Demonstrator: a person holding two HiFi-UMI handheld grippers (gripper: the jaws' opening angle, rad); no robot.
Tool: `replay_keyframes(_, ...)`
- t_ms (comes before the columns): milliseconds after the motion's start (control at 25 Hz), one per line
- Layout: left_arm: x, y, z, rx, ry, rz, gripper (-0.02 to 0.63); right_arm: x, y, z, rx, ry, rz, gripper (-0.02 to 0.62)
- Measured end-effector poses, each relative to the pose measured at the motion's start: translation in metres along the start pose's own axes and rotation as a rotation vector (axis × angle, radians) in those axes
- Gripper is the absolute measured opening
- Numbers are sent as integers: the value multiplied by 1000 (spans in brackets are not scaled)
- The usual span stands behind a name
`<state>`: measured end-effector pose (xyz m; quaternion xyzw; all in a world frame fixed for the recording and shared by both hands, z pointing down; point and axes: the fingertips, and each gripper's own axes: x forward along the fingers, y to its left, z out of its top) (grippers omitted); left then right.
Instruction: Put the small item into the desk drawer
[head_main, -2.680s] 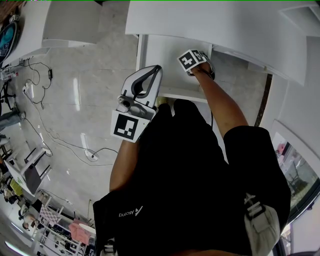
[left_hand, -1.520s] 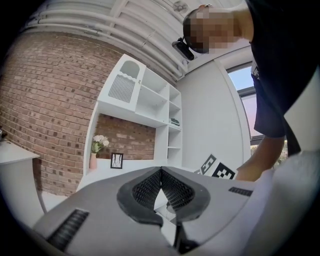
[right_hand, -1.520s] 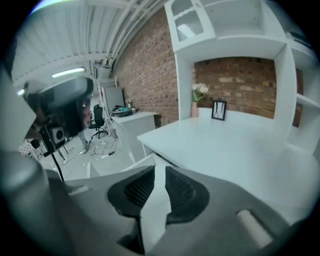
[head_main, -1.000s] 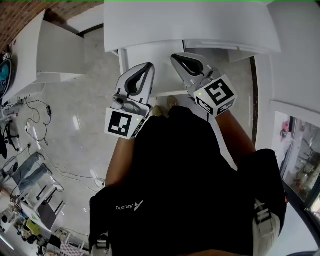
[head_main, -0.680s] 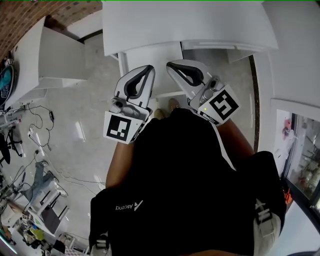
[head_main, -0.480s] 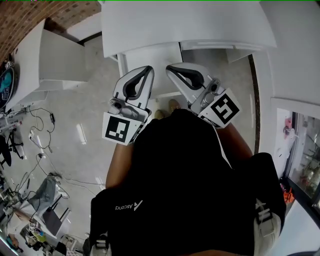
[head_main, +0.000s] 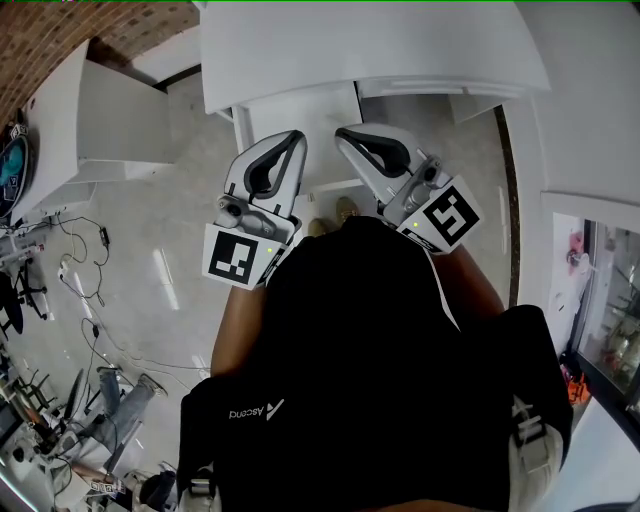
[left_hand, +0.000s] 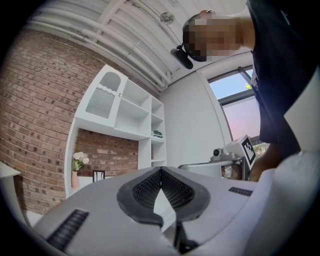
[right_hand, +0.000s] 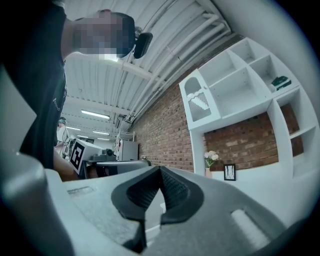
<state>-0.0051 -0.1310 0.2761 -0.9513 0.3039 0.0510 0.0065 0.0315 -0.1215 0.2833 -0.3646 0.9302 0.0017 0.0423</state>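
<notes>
Pale, glossy floor tiles (head_main: 170, 230) spread under a smooth white bench (head_main: 370, 45). A flat white drawer (head_main: 300, 110) juts out from beneath its front edge. Rough red-brown brick wall (left_hand: 30, 125) backs a boxy white shelf unit (left_hand: 125, 115) with square open compartments. A slim vase of pale flowers (left_hand: 77, 167) and a small dark picture frame (left_hand: 98, 175) stand low against the brick.

From above, a person in a black shirt (head_main: 360, 360) holds both tools side by side in front of the body, over the near end of the drawer. Each has a rounded grey-white plastic shell and a cube with black-and-white square markers at its rear.

The left gripper (left_hand: 161, 170) has its jaws brought together. The black, finely ribbed rubber pads meet at their tips, and only a narrow leaf-shaped gap lies behind them, with nothing in it. The right gripper (right_hand: 160, 168) is the same, its ribbed pads tip to tip and empty, and it points up toward the brick and shelving.

The small item shows in neither gripper. What can be seen of the drawer looks plain white, and whether the item lies inside cannot be made out from above.
</notes>
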Motion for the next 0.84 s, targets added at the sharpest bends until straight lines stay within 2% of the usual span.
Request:
replay_keyframes(160, -3, 1, -2, 5, 17, 5, -2, 0, 1, 1, 1, 2, 2, 0)
replay_keyframes(400, 0, 0, 5, 1, -12, -2, -2, -2, 1, -1, 1, 12, 0, 0)
replay_keyframes(600, -3, -1, -6, 10, 28, -7, -2, -3, 0, -3, 1, 18, -2, 0)
replay_keyframes(840, 0, 0, 0, 6, 2, -9, -2, -1, -2, -6, 2, 22, -2, 0)
